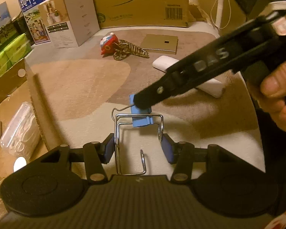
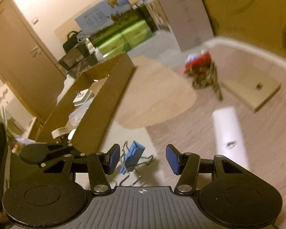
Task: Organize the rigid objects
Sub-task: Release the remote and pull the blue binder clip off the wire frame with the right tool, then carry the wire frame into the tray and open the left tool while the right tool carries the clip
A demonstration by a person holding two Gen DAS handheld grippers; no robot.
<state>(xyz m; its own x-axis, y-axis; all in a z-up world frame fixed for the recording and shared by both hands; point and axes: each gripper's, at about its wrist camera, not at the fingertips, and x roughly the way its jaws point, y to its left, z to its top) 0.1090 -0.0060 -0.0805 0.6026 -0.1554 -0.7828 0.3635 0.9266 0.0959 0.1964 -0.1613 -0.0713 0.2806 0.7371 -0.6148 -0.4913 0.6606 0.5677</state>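
Note:
A blue binder clip (image 1: 141,115) with silver wire handles hangs just above the rug. In the left wrist view my left gripper (image 1: 137,150) is shut on its wire handles, which press against both blue pads (image 1: 107,150). My right gripper (image 1: 143,103) reaches in from the upper right, held by a hand (image 1: 276,95), and its black tip sits at the clip's blue body. In the blurred right wrist view the clip (image 2: 133,154) lies between the fingers of the right gripper (image 2: 143,159), close to the left pad (image 2: 113,158). The right pad stands apart from it, so the right gripper is open.
An open cardboard box (image 1: 35,95) with packaged items stands at the left. On the rug lie a red toy (image 1: 109,44) with a striped thing beside it, a flat tan box (image 1: 160,43) and a white oblong object (image 1: 209,85). Cartons line the back wall.

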